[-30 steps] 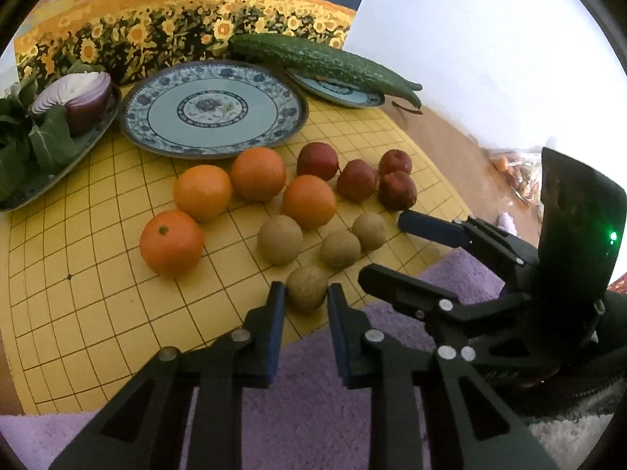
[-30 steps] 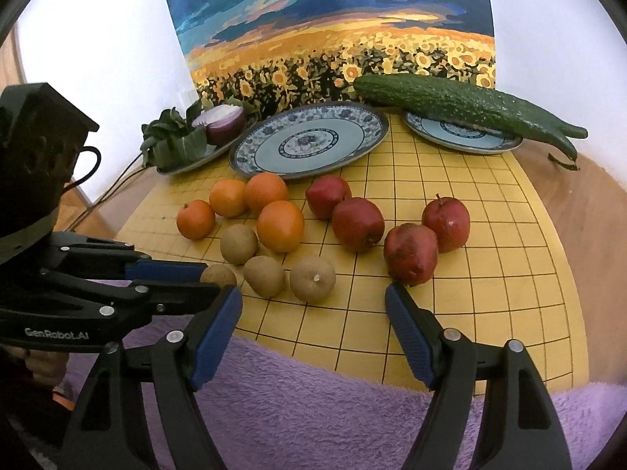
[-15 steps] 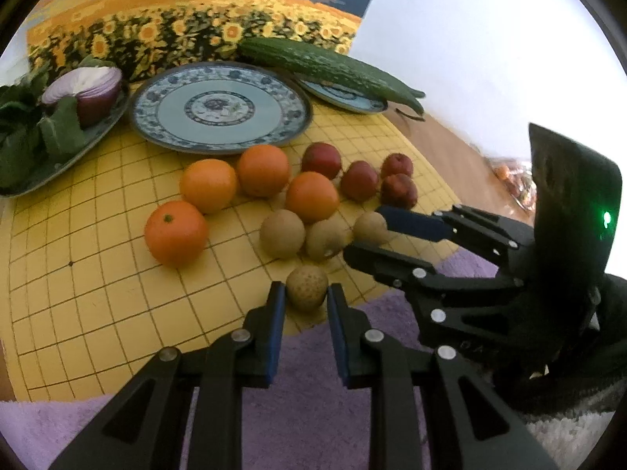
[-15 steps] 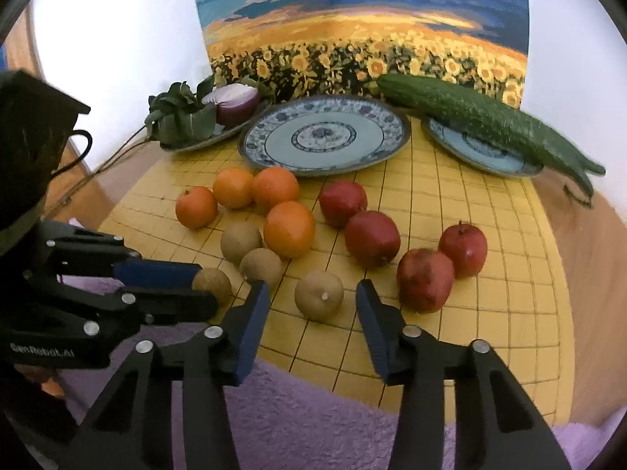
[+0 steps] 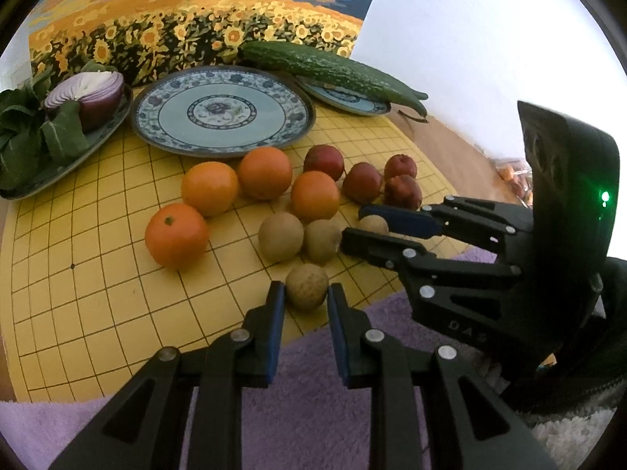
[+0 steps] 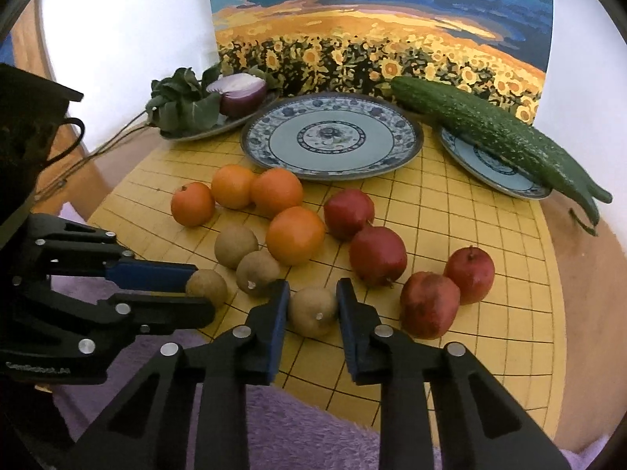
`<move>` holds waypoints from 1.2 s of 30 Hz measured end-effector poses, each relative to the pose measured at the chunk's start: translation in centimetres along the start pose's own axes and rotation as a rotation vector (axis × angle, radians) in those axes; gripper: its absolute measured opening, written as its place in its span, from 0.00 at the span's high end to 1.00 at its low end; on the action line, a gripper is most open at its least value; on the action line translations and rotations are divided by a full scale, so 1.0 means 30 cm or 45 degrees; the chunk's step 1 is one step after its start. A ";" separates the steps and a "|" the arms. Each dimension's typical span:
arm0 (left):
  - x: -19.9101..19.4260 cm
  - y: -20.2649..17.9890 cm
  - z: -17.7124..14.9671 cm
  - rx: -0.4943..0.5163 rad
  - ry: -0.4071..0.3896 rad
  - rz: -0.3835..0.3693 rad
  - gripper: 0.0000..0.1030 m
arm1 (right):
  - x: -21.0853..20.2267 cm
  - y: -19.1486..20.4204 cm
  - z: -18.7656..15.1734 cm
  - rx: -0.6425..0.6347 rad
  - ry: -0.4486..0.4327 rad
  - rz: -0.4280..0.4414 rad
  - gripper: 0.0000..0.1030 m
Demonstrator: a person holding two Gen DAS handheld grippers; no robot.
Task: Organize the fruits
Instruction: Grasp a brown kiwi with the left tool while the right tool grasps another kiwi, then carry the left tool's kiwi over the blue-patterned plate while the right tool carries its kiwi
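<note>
The left gripper (image 5: 303, 298), black with blue pads, is closed narrow on a round brown kiwifruit (image 5: 306, 286) at the near edge of the yellow gridded board (image 5: 98, 293); both pads press its sides and the fruit rests on the board surface. To its right, the right gripper (image 6: 312, 298), of the same build, has just been closing its jaws and now grips a second brown kiwifruit (image 6: 313, 312), pads touching both flanks, fruit also on the board. Two further brown kiwifruits (image 6: 247, 256) lie just behind, between the two grippers. Four round oranges (image 6: 274, 203) sit clustered behind these, towards the left. Four dark red pomegranates (image 6: 395, 260) lie to the right of the oranges. At the board's far edge stands a large blue-and-white patterned ceramic plate (image 6: 407, 133), bare. A smaller patterned plate (image 6: 482, 168) at far right carries a long green cucumber (image 6: 493, 137).
</note>
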State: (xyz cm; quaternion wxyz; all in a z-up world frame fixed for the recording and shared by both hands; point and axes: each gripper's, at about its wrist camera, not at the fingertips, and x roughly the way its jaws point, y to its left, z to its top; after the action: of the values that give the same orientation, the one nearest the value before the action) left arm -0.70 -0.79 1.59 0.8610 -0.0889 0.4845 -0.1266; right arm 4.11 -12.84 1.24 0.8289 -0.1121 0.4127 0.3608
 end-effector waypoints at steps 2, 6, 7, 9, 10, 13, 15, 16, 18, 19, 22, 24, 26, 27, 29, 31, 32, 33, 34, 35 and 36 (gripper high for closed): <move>0.000 0.001 0.002 -0.004 0.001 0.006 0.77 | -0.005 -0.003 0.003 0.000 -0.004 0.009 0.75; -0.009 -0.002 0.006 -0.005 -0.008 0.016 0.77 | -0.029 -0.001 0.009 -0.021 -0.025 0.000 0.75; -0.013 -0.006 0.007 -0.003 -0.013 0.018 0.77 | -0.033 -0.001 0.009 -0.019 -0.026 -0.001 0.75; -0.028 -0.016 0.007 0.010 -0.022 0.027 0.77 | -0.044 -0.006 0.009 -0.007 -0.028 0.001 0.75; -0.035 -0.020 0.007 0.015 -0.025 0.034 0.77 | -0.048 -0.007 0.007 -0.002 -0.031 0.005 0.75; -0.060 -0.029 0.006 0.028 -0.033 0.056 0.77 | -0.067 -0.002 0.009 0.000 -0.047 0.014 0.75; -0.081 -0.032 0.005 0.031 -0.044 0.077 0.77 | -0.082 0.006 0.013 -0.003 -0.067 0.014 0.75; -0.089 -0.034 0.006 0.033 -0.048 0.089 0.77 | -0.089 0.011 0.017 -0.004 -0.076 0.016 0.75; -0.114 -0.039 0.009 0.038 -0.067 0.111 0.77 | -0.102 0.022 0.024 -0.009 -0.095 0.021 0.75; -0.125 -0.039 0.008 0.038 -0.078 0.118 0.77 | -0.106 0.026 0.026 -0.010 -0.103 0.021 0.75; -0.162 -0.048 0.015 0.046 -0.117 0.147 0.77 | -0.123 0.035 0.036 -0.012 -0.124 0.022 0.75; -0.183 -0.052 0.024 0.052 -0.142 0.154 0.77 | -0.130 0.038 0.040 -0.011 -0.134 0.022 0.75; -0.199 -0.054 0.036 0.059 -0.166 0.160 0.77 | -0.137 0.036 0.045 -0.009 -0.146 0.023 0.75; -0.207 -0.056 0.042 0.062 -0.178 0.163 0.77 | -0.140 0.035 0.048 -0.008 -0.151 0.023 0.75; -0.218 -0.057 0.057 0.064 -0.199 0.164 0.77 | -0.147 0.030 0.056 -0.004 -0.163 0.017 0.75; -0.229 -0.058 0.067 0.066 -0.217 0.161 0.77 | -0.155 0.027 0.065 0.000 -0.176 0.014 0.75; -0.235 -0.058 0.073 0.070 -0.228 0.162 0.77 | -0.160 0.025 0.070 0.002 -0.184 0.013 0.75; -0.238 -0.058 0.077 0.073 -0.236 0.163 0.77 | -0.165 0.024 0.075 0.000 -0.193 0.012 0.75; -0.243 -0.058 0.084 0.076 -0.251 0.163 0.77 | -0.169 0.024 0.078 -0.004 -0.200 0.008 0.75; -0.245 -0.055 0.087 0.074 -0.260 0.162 0.77 | -0.173 0.024 0.084 -0.011 -0.210 0.000 0.75; -0.248 -0.054 0.090 0.072 -0.269 0.161 0.77 | -0.176 0.024 0.090 -0.017 -0.221 -0.009 0.75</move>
State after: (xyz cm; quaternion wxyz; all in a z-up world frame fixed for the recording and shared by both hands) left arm -2.30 -0.01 9.47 0.9157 -0.0468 0.3919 -0.0754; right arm 3.13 -13.71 7.08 0.8619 -0.0872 0.3366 0.3690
